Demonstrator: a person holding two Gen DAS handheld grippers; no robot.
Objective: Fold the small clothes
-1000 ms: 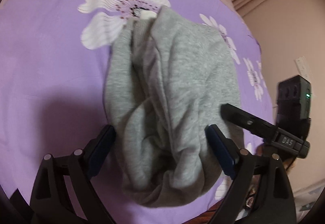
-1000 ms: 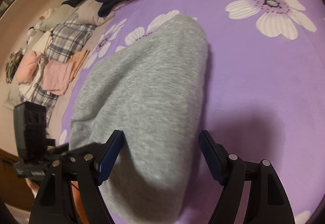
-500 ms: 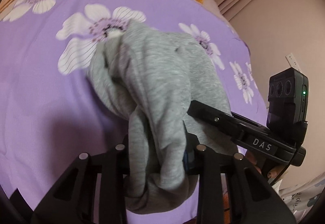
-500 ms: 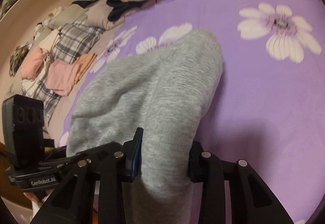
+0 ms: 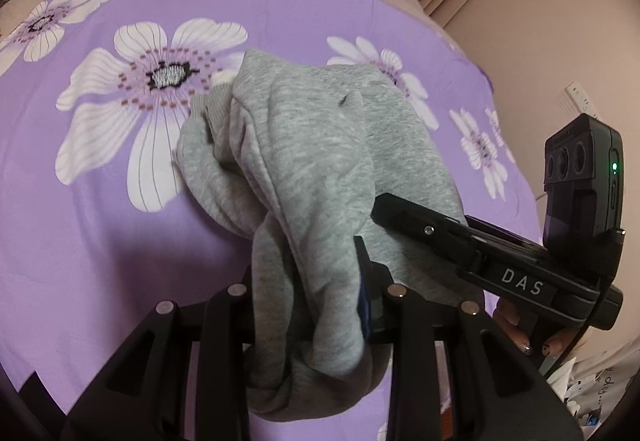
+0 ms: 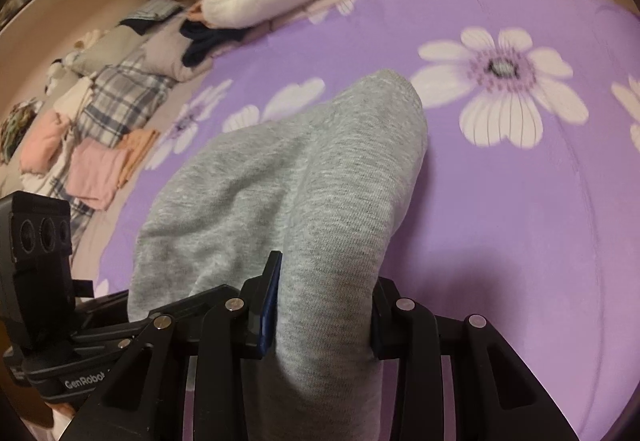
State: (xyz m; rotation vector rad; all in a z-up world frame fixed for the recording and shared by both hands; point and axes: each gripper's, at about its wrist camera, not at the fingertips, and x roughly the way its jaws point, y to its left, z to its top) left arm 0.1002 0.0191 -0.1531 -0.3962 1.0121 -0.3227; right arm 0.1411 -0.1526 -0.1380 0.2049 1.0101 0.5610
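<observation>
I have the left gripper (image 5: 308, 305) clamped on a bunched near edge of the grey garment (image 5: 320, 161). The right gripper (image 6: 324, 305) is likewise closed tight on a gathered fold of the same garment (image 6: 288, 177). The far part of the garment rests on the purple floral sheet (image 5: 100, 221); the near part rises off it into both jaws. Folded clothes (image 6: 100, 145) lie at the sheet's left edge.

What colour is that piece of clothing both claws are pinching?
Heather grey. The garment shows best in the right wrist view, against the purple flowered sheet.
</observation>
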